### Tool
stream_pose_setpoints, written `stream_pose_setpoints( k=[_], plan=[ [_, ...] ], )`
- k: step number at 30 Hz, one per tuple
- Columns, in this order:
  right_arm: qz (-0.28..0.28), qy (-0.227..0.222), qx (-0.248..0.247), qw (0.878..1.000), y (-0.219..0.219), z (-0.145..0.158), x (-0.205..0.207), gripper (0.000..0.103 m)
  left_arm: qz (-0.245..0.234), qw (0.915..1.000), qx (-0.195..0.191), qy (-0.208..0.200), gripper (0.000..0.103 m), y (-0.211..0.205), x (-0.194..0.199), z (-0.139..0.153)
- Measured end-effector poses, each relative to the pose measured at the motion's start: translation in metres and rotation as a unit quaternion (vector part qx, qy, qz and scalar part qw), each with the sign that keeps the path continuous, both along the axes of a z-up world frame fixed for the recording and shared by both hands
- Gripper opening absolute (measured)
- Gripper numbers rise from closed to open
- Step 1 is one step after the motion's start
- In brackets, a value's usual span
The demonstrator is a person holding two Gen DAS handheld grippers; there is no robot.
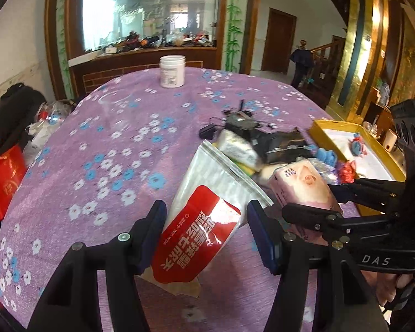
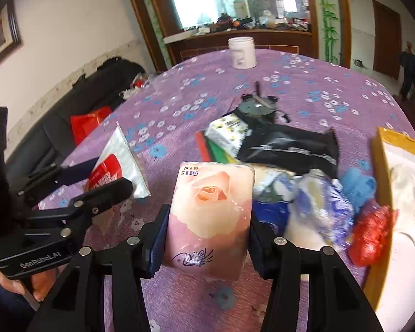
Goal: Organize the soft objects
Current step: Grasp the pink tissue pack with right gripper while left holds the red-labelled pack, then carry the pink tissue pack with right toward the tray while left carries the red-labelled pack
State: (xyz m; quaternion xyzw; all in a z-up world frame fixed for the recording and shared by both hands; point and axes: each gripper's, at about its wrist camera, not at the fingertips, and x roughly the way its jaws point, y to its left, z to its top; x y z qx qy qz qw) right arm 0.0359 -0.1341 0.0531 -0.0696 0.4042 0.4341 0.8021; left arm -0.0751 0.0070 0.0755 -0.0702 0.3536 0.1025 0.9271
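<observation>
My left gripper (image 1: 204,235) is shut on a silver wet-wipes pack with a red label (image 1: 204,221) and holds it tilted above the purple flowered tablecloth (image 1: 96,152). It also shows in the right wrist view (image 2: 116,166). My right gripper (image 2: 204,238) is shut on a pink tissue pack with a rose print (image 2: 210,215), seen in the left wrist view (image 1: 301,185) too. A yellow-rimmed tray with a white inside (image 1: 373,163) sits at the right and holds small blue and red soft things.
A pile lies mid-table: a black pouch (image 2: 290,149), a white patterned pack (image 2: 229,132), blue-white packs (image 2: 323,210), a blue cloth (image 2: 357,185), a red mesh ball (image 2: 370,235). A white jar (image 2: 242,52) stands at the far edge. A black sofa with a red bag (image 2: 88,124) is at left.
</observation>
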Motion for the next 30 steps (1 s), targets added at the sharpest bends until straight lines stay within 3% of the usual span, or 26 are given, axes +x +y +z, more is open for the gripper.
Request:
stream_pose_setpoints(
  k=[17, 30],
  plan=[
    [-0.086, 0.003, 0.069, 0.994, -0.094, 0.024, 0.032, 0.055, -0.049, 0.9982, 0.036, -0.005, 0.060, -0.066, 0.039, 0.017],
    [-0.114, 0.004, 0.083, 0.990, -0.130, 0.024, 0.042, 0.055, -0.032, 0.9889, 0.145, -0.015, 0.060, -0.124, 0.068, 0.011]
  ],
)
